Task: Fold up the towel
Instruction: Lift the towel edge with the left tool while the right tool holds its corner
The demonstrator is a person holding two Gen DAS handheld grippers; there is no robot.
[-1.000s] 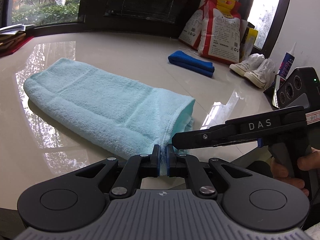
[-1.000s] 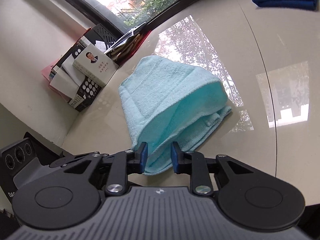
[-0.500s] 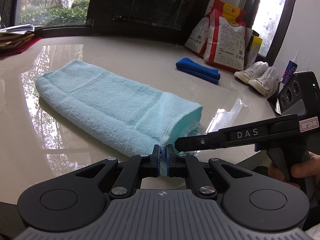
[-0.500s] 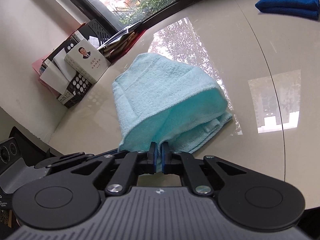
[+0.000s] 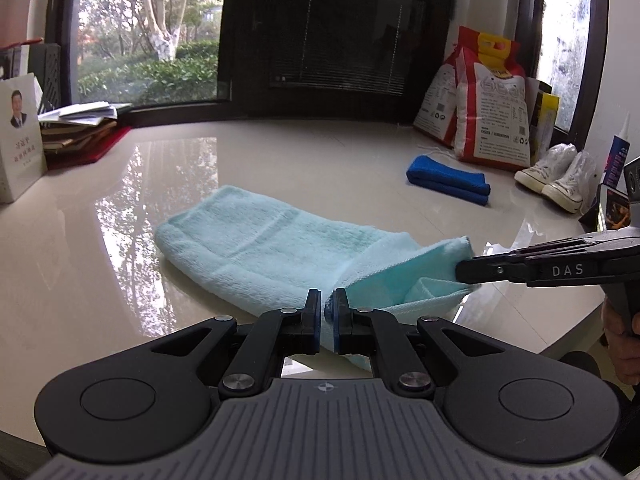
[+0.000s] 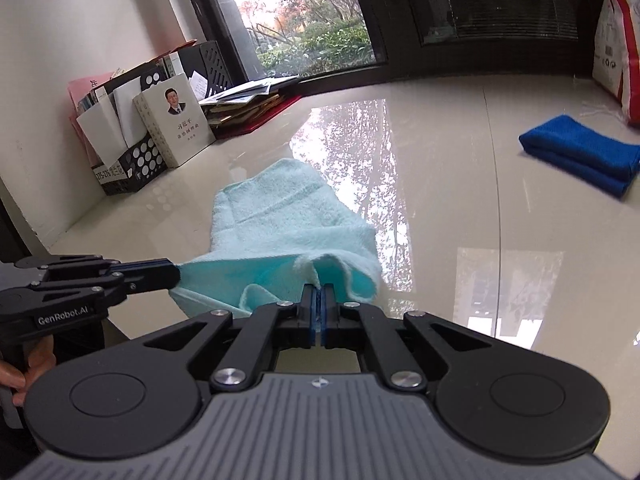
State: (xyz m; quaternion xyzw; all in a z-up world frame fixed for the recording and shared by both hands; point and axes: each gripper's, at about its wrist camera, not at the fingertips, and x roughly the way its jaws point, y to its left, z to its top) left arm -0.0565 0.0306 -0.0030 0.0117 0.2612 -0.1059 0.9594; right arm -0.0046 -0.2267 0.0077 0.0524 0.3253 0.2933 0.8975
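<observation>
A light blue towel [image 5: 264, 248] [image 6: 276, 216], folded into a long strip, lies on the glossy cream table [image 5: 280, 160], its near end raised off the surface. My left gripper [image 5: 328, 312] is shut on the near left corner of that end. It shows again in the right wrist view as the left gripper [image 6: 176, 276], clamped on the stretched edge. My right gripper [image 6: 319, 304] is shut on the other near corner; from the left wrist view the right gripper [image 5: 464, 268] comes in from the right, pinching the towel. The edge between both corners hangs taut above the table.
A folded dark blue cloth [image 5: 448, 180] [image 6: 580, 156] lies further back on the right. Red and white bags [image 5: 484, 108] and white sneakers [image 5: 556, 176] stand at the far right. Books and a file rack [image 6: 136, 140] line the left wall. A person's hand [image 6: 28, 364] holds the left grip.
The right gripper closed on the towel's near corner. Both grippers then rose, lifting the near end off the table and stretching the edge between them; both views tilted up.
</observation>
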